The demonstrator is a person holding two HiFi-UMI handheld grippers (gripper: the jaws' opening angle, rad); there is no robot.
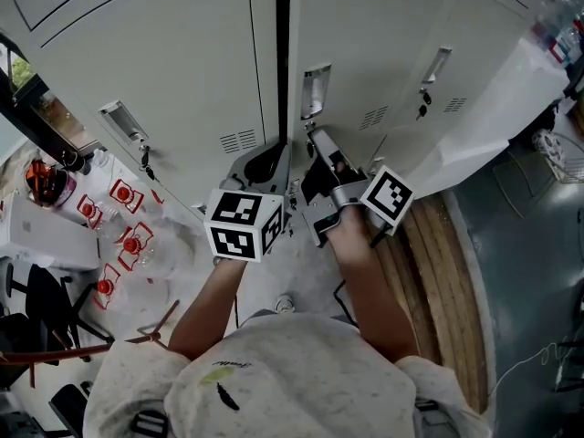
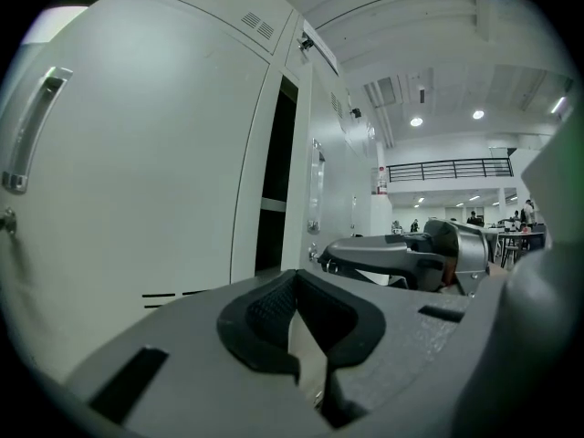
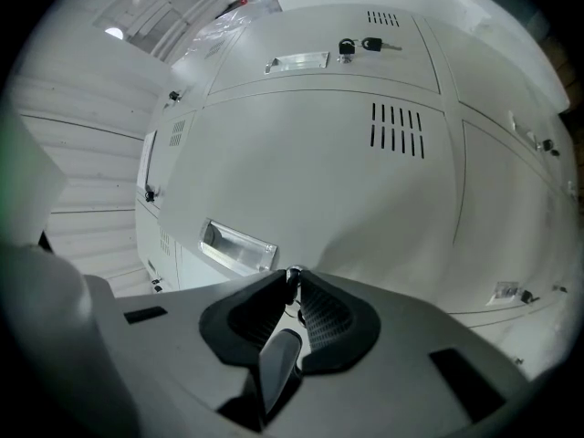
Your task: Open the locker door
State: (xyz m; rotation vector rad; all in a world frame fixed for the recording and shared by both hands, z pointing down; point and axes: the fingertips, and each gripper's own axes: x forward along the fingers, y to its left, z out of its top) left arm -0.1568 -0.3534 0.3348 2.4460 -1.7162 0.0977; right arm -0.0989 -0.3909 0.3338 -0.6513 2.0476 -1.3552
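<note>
My right claw (image 3: pixel 292 277) is pinched on the lock key (image 3: pixel 290 273), I think; left claw (image 2: pixel 294 281) closed, empty; locker door (image 3: pixel 319 172) looks light, stiff steel; I'd pull the recessed handle (image 3: pixel 237 245).

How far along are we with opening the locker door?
Done: the right gripper is at the locker door, shut on what looks like the key below the recessed handle. In hand: a narrow dark gap runs along that door's edge, so it seems barely cracked. Left: swinging it wide. The left gripper is shut, empty.
</note>
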